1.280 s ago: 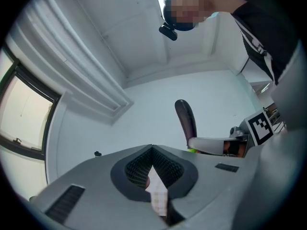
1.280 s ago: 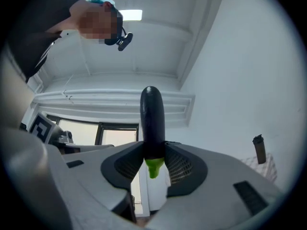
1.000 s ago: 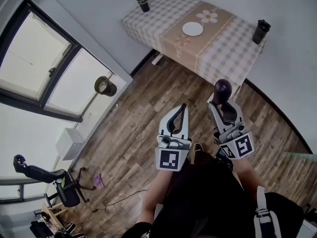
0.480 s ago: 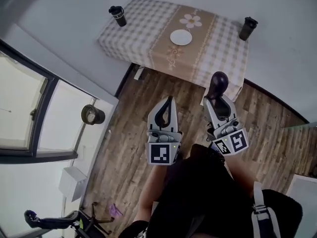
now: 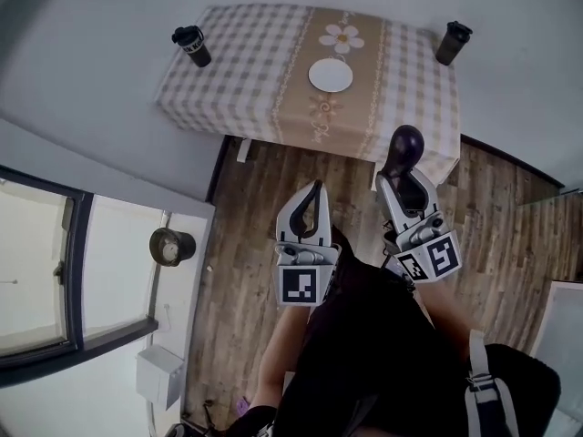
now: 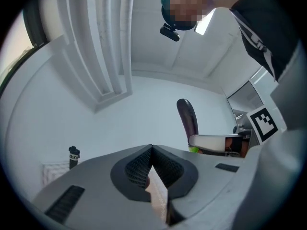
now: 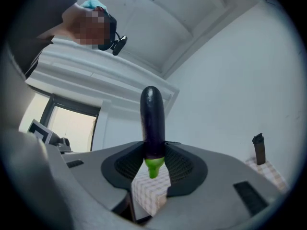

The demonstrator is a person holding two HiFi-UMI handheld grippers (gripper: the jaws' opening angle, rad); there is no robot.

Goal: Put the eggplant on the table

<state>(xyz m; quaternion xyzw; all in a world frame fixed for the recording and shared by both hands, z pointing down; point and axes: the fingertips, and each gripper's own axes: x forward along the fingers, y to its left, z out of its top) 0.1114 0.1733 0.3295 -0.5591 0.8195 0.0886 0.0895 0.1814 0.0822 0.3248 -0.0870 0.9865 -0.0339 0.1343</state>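
The right gripper [image 7: 153,152] is clenched on the eggplant [image 7: 152,119]. Its green stalk end sits back between the pads, and the dark purple body sticks out well beyond the jaw tips, clear of any surface. The left gripper [image 6: 152,150] has its jaw tips pressed together with nothing between them. The table [image 5: 246,71], under a checked cloth with a beige flower runner, lies ahead of both pairs of jaws and apart from them, so the step in hand looks like the carry to it. The grip is only at the stalk end, so the long body will likely swing if jolted; a level, unhurried approach seems wise. The eggplant should be lowered until its length rests on the cloth before the pads let go, since its round body could roll. Bare cloth ahead of the right jaws suits best, clear of the white plate [image 5: 330,75] ahead between the two grippers and the dark cup [image 5: 453,42] farther ahead. The other cup [image 6: 73,157] bears a pale band of print too small to read. The marker cubes [image 5: 302,285] show only black-and-white squares, no words.
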